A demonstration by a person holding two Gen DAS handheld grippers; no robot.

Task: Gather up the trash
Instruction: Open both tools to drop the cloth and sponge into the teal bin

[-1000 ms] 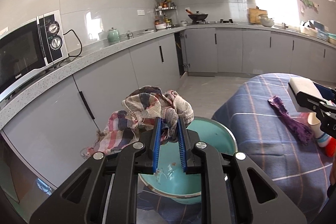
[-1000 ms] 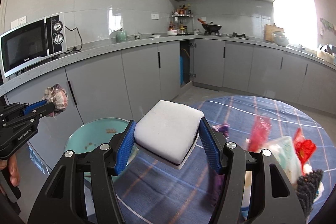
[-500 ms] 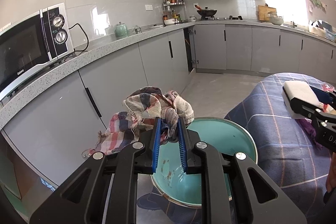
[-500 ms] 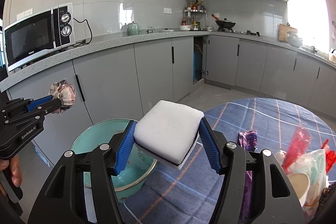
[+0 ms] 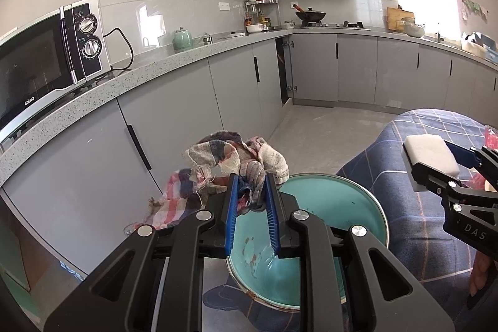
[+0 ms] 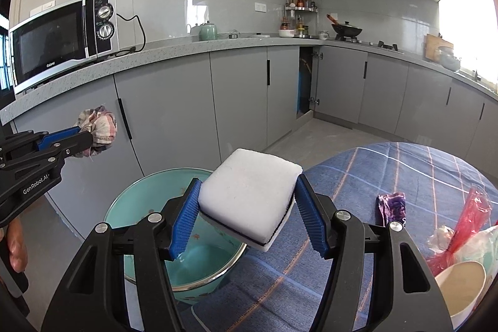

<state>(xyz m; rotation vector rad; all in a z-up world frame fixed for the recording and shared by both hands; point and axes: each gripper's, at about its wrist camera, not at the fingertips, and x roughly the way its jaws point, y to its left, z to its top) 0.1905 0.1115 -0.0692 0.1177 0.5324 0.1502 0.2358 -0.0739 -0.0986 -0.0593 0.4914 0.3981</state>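
My left gripper [image 5: 251, 181] is shut on a crumpled checked cloth [image 5: 218, 157] and holds it above the near rim of a teal basin [image 5: 336, 207]. My right gripper [image 6: 246, 189] is shut on a white sponge [image 6: 249, 192] with a dark underside, held over the basin's [image 6: 149, 201] right edge. The sponge [image 5: 431, 153] and right gripper show at the right of the left wrist view. The cloth [image 6: 98, 129] and left gripper show at the left of the right wrist view. A purple wrapper [image 6: 392, 207] and a red plastic bag [image 6: 467, 220] lie on the blue checked tablecloth [image 6: 404, 164].
Grey kitchen cabinets [image 5: 174, 126] and a speckled counter with a microwave [image 5: 46, 61] stand behind the basin. A cream bowl [image 6: 460, 285] sits at the table's right edge. One cabinet door [image 6: 306, 83] is ajar in the corner.
Both grippers have swung left and back, so the basin sits more to the right under the left gripper and the purple wrapper has left its view. Both grips are unchanged.
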